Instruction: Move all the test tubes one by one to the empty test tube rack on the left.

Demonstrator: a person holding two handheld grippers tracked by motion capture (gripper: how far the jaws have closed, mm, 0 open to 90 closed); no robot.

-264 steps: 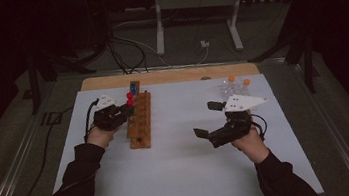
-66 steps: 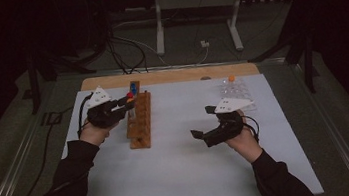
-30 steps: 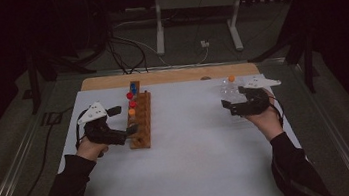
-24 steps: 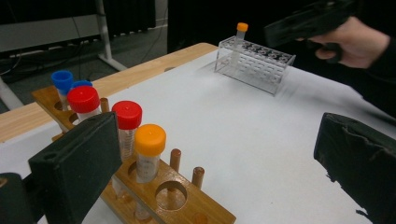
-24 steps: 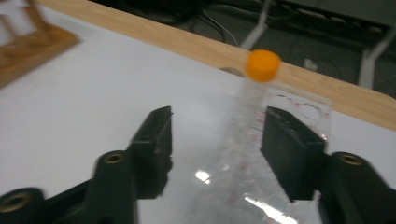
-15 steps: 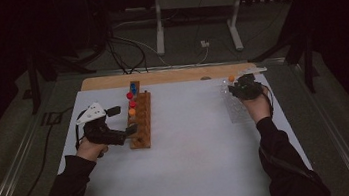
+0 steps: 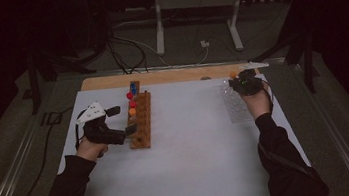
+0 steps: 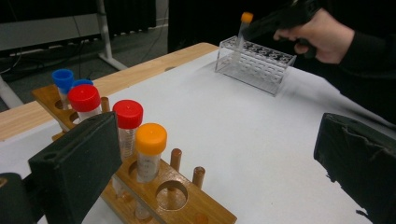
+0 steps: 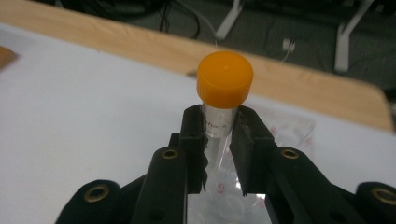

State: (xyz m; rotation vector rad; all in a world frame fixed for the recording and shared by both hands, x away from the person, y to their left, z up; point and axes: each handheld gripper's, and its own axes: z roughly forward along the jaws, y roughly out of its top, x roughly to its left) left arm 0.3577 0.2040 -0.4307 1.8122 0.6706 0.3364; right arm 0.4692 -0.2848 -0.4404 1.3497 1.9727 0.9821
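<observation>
White tabletop, right gripper (image 9: 218, 140) clamped on orange-capped tube (image 9: 223, 93) (upright, cap uppermost), left gripper (image 7: 120, 120) gaping, empty.

Orange-capped tube (image 9: 219, 109) upright between the clamped right gripper (image 9: 218, 140).

Your right gripper (image 9: 218, 154) has left the middle of the white sheet, where it hung earlier with jaws spread, and travelled to the far right corner, over the clear rack (image 7: 238, 106). Its jaws have just been closing, and they now pinch a thin tube with an orange cap (image 9: 224, 79), the cap standing just above your fingertips (image 9: 194, 126) and the tube body running down between them into the rack.

Your left gripper (image 7: 124, 119) has slid from the far end of the wooden rack (image 7: 141, 124) back to its near half, jaws apart.
</observation>
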